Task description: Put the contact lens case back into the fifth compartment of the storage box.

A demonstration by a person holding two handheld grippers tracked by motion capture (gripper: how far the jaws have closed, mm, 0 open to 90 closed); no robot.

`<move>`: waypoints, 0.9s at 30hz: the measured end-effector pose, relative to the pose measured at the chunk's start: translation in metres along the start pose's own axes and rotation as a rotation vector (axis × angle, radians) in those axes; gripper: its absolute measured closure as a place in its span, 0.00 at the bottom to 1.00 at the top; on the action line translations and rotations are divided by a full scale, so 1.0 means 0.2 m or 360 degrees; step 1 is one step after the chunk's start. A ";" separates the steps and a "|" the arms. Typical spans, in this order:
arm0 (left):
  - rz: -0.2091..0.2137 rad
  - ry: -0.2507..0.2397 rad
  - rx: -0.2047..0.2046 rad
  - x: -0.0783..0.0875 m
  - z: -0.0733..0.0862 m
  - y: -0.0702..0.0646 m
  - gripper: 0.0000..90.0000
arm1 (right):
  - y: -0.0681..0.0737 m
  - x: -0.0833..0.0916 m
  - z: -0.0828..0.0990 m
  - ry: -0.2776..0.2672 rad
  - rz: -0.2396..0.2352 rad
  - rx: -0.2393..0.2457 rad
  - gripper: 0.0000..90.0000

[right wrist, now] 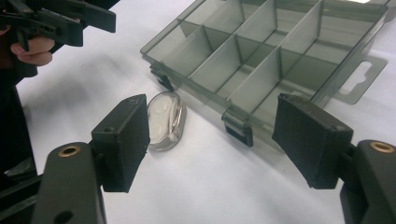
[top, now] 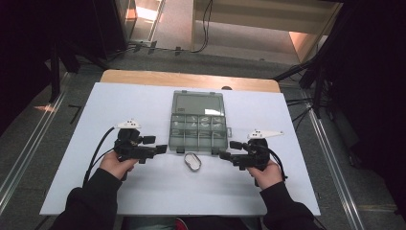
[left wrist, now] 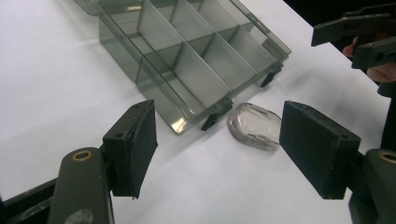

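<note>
left gripper [left wrist: 217, 147]: jaws spread wide, nothing held
right gripper [right wrist: 210, 140]: jaws wide, empty
small clear oval case [left wrist: 254, 126]: just ahead, between both grippers, beside the compartment box [top: 198, 125]
risk: case could be skidded against a box latch [left wrist: 215, 116] if nudged

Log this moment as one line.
left gripper: open, empty | right gripper: open, empty | oval case: on table between them | organizer box: lid open

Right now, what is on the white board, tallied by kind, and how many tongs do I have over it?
Clear grey compartment box, lid open: 1
Small clear oval case: 1
Tongs, both open and empty: 2, left and right
Total: 4
</note>
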State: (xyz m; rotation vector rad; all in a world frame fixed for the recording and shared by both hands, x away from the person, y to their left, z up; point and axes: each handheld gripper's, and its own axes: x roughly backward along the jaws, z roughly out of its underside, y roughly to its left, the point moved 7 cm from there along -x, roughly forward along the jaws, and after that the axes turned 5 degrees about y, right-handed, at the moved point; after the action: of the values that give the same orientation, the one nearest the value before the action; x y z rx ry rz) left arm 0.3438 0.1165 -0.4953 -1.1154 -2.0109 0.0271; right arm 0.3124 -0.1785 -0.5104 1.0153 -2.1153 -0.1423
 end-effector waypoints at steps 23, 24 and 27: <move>0.0017 0.0036 -0.0023 0.07 0.13 -0.03 0.31 | 0.08 -0.01 0.10 0.0079 -0.0032 0.0028 0.28; 0.0018 0.0039 -0.0027 0.07 0.13 -0.03 0.31 | 0.08 -0.02 0.10 0.0077 -0.0035 0.0024 0.28; 0.0023 0.0043 -0.0022 0.07 0.14 -0.03 0.31 | 0.09 -0.03 0.09 0.0082 -0.0046 0.0034 0.28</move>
State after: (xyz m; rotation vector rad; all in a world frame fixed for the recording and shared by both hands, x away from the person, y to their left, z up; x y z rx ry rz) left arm 0.3172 0.1333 -0.5024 -1.1331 -1.9820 0.0058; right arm 0.2905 -0.1656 -0.5197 1.0513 -2.0601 -0.1065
